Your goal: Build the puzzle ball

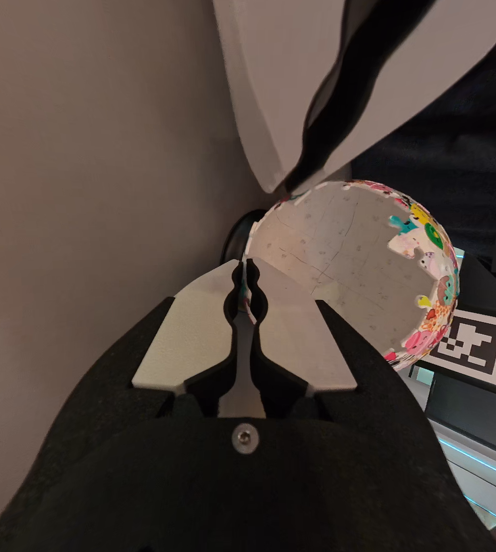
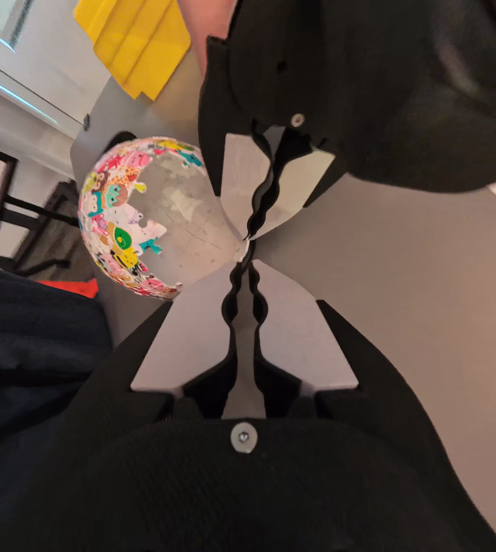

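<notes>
1. The puzzle ball is up off the desk, pinched at its rim from 2 sides. It's only partly built, an open shell.
2. Left gripper: jaws clenched on the shell's jagged edge, with the thin wall sandwiched between the 2 wavy black tips. The ball bulges out to the right of the jaws in the left wrist view.
3. Right gripper: jaws also closed on the rim, on a small white bit of edge. In the right wrist view the left gripper comes in from the top and the 2 sets of tips nearly touch, nose to nose, with the ball hanging off to the left.
4. The ball's inside is matte pale grey with faint seam lines between the curved pieces. The outside is glossy, covered in bright cartoon prints in pink, yellow, green and teal. The edge has knobby jigsaw tabs.
5. The grippers have a rough black body, smooth pale finger plates and scalloped inner edges. The desk is plain grey.
</notes>
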Tool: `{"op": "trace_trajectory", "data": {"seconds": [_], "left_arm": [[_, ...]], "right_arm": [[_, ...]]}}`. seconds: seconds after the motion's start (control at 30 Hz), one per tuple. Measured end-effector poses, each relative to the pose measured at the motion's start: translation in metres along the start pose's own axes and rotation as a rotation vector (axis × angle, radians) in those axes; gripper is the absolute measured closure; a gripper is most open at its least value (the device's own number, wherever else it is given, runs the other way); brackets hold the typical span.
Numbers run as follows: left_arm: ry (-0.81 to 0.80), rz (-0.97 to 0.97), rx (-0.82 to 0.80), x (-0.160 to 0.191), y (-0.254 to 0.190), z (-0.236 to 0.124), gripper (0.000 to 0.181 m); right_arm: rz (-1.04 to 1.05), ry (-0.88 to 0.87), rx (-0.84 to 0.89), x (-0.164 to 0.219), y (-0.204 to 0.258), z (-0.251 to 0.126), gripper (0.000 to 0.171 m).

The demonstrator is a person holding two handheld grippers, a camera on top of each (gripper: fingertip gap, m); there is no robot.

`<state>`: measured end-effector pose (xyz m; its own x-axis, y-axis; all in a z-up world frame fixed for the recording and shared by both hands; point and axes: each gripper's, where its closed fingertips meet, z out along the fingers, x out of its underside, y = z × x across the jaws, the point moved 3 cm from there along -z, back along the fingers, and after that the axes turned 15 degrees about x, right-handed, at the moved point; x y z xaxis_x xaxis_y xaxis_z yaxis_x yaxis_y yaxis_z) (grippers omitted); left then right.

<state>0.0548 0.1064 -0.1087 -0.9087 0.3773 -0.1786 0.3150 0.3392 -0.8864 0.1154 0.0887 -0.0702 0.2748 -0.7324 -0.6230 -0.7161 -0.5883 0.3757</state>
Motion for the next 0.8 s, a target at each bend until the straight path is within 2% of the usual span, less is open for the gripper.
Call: {"op": "trace_trajectory", "data": {"seconds": [0.13,0.3,0.4,0.57,0.7,0.8], "left_arm": [[-0.002,0.003,-0.005,0.000,0.000,0.000,0.179],[-0.001,0.008,-0.012,-0.001,0.000,0.000,0.179],[-0.007,0.008,-0.012,-0.001,0.000,0.000,0.179],[-0.017,0.011,-0.014,-0.001,0.001,0.000,0.179],[-0.022,0.016,-0.017,-0.001,0.001,0.000,0.179],[-0.023,0.018,-0.016,-0.001,0.001,0.000,0.179]], "right_arm": [[0.128,0.022,-0.120,0.004,0.000,0.004,0.160],[0.157,0.021,-0.191,0.005,0.013,0.023,0.158],[0.179,0.028,-0.145,0.008,0.008,0.034,0.155],[0.228,0.032,-0.178,0.009,0.006,0.039,0.151],[0.278,-0.022,-0.152,0.007,-0.003,0.037,0.150],[0.360,-0.010,-0.253,0.013,0.000,0.037,0.149]]}}
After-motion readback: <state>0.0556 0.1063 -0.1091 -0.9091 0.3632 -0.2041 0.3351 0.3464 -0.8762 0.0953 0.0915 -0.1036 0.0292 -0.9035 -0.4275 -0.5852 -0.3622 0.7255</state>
